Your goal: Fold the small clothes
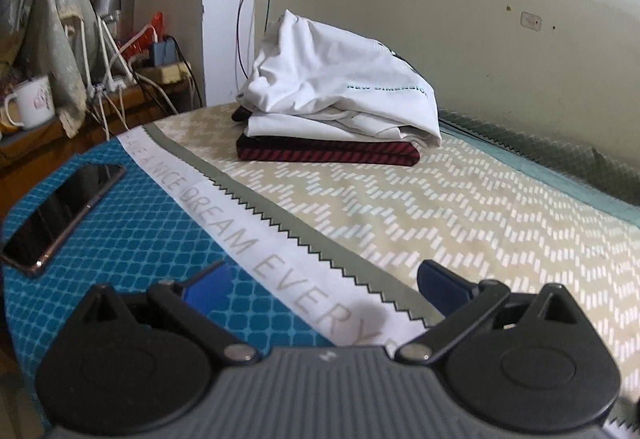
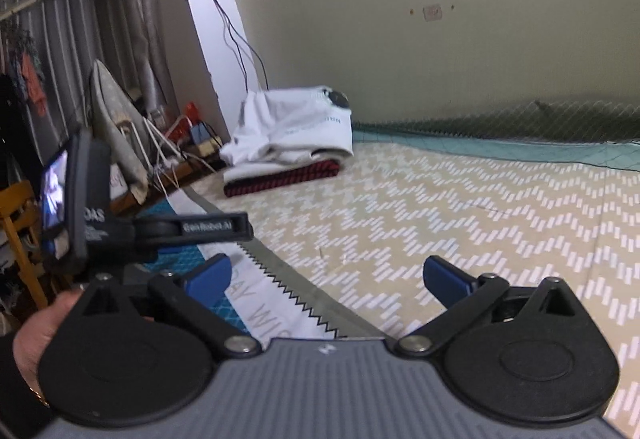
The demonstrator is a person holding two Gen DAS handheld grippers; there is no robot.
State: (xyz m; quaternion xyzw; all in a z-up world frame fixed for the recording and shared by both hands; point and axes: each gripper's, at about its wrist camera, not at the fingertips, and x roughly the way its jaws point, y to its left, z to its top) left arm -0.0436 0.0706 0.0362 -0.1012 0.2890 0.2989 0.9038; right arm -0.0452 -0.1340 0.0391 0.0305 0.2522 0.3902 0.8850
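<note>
We hold our left gripper (image 1: 324, 285) and right gripper (image 2: 328, 279) wide apart, gripping nothing; folded clothes (image 1: 336, 95), apparently two, lie far off.

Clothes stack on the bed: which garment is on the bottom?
The red-and-black striped garment is on the bottom, folded flat on the bedcover. The white shirt with teal lettering lies loosely bunched on top of it.

My left claw (image 1: 323, 281) and right claw (image 2: 328, 279): ribbed grey bodies, black round housings, silver screws, blue fingers (image 2: 442, 277). Bare hand (image 2: 38, 335), perhaps a dark sleeve.
</note>
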